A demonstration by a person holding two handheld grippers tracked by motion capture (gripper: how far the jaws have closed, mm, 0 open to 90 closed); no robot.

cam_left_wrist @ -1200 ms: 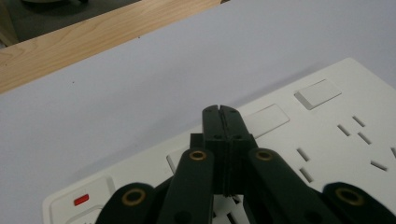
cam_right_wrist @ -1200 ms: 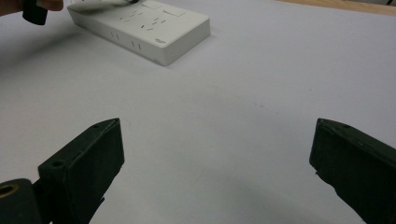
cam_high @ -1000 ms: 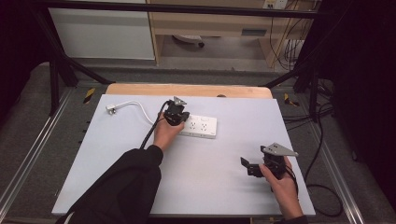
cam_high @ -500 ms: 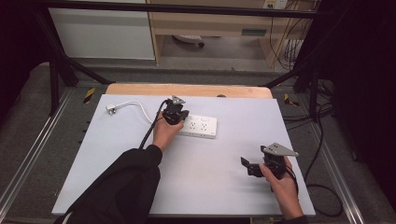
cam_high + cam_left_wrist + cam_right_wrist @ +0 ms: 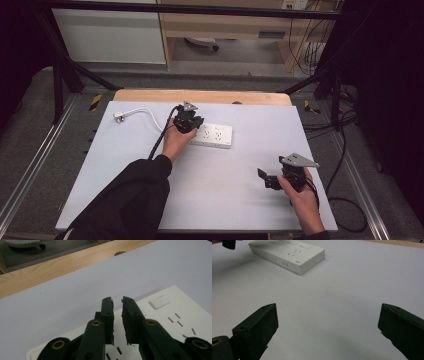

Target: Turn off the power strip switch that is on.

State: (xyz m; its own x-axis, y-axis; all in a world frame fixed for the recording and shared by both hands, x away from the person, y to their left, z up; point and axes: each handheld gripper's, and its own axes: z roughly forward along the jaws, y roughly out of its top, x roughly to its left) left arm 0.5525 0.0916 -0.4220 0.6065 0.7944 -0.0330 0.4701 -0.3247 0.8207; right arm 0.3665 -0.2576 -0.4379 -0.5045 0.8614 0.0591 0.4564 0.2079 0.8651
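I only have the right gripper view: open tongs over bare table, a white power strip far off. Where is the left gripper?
Observer: The left gripper sits over the left end of the power strip.
Operator: Are its tongs open or shut?
Observer: Narrowly apart with nothing between them, per the left gripper view.
Operator: Is the strip's cord plugged in anywhere?
Observer: No. The white cord runs left and its plug lies loose on the table.

White-topped table (image 5: 210,195), white power strip (image 5: 217,135) lying on it, its cord (image 5: 145,113) trailing left
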